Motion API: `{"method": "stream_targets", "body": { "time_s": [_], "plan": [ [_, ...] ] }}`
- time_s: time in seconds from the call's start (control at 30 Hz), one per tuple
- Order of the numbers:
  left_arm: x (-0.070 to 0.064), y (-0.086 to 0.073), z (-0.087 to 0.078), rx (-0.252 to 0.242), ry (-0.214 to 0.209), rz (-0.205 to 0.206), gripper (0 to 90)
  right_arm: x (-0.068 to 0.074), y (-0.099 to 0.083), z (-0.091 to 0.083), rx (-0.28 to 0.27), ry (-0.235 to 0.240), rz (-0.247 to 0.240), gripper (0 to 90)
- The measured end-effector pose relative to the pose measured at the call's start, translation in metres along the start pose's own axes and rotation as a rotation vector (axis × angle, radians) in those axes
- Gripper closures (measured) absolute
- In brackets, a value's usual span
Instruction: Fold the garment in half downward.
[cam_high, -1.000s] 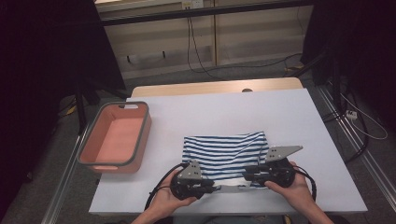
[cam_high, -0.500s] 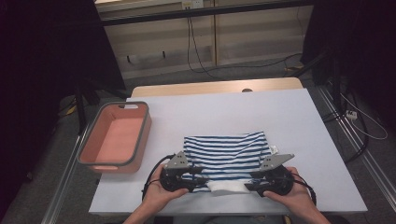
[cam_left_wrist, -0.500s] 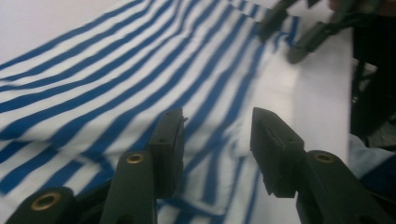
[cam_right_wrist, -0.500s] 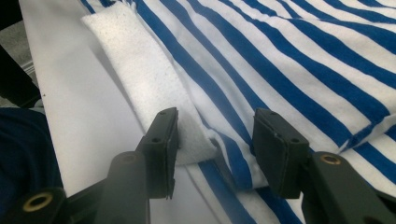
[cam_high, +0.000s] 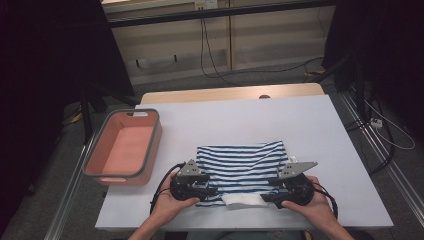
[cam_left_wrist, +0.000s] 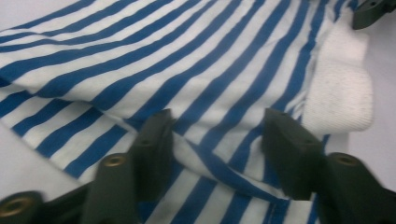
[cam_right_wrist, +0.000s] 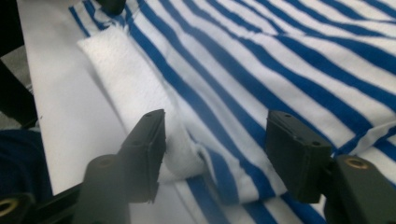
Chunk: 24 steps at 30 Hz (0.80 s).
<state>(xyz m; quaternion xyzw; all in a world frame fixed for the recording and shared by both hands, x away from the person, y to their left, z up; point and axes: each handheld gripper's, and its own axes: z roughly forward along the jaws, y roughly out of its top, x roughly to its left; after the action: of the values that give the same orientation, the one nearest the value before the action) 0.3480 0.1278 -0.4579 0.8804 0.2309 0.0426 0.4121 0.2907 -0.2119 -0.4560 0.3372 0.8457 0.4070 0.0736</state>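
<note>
We see the folded blue-and-white striped cloth (cam_high: 243, 170) lying on the white table (cam_high: 320, 130), near its front edge. The left gripper (cam_high: 209, 191) and right gripper (cam_high: 269, 196), jaws spread, point inward at its near corners, beside the pink tray (cam_high: 152, 150).

No readable text, label, brand, number or sign anywhere. Striped shirt (cam_high: 242, 167): blue and white bands, plain white ribbed hem, no tag or print legible. Pink bin (cam_high: 122, 147) at the surface's left edge: unmarked. Both tongs' housings: no lettering legible. Back wall: nothing legible.
</note>
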Motion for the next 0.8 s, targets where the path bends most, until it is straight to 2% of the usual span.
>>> {"method": "stream_targets", "body": {
  "time_s": [0.07,0.17,0.23,0.3,0.53,0.8],
  "plan": [
    [0.003,-0.001,-0.001,-0.001,0.018,-0.013,33.8,0.0,0.002,0.001,-0.016,-0.015,0.0,33.8],
    [0.007,-0.001,-0.003,-0.035,0.036,-0.029,27.8,0.0,0.003,0.002,-0.035,-0.034,0.005,29.4],
    [0.009,-0.002,-0.005,-0.048,0.065,-0.031,24.3,0.001,0.004,0.003,-0.043,-0.042,0.001,28.4],
    [0.01,-0.002,-0.005,-0.05,0.078,-0.036,21.3,0.002,0.005,0.003,-0.051,-0.046,-0.003,28.1],
    [0.012,-0.002,-0.008,-0.064,0.102,-0.051,17.0,0.004,0.005,0.001,-0.074,-0.054,-0.013,27.5],
    [0.018,-0.004,-0.013,-0.088,0.138,-0.071,15.9,0.011,0.008,0.005,-0.077,-0.041,-0.032,27.0]
  ]
}}
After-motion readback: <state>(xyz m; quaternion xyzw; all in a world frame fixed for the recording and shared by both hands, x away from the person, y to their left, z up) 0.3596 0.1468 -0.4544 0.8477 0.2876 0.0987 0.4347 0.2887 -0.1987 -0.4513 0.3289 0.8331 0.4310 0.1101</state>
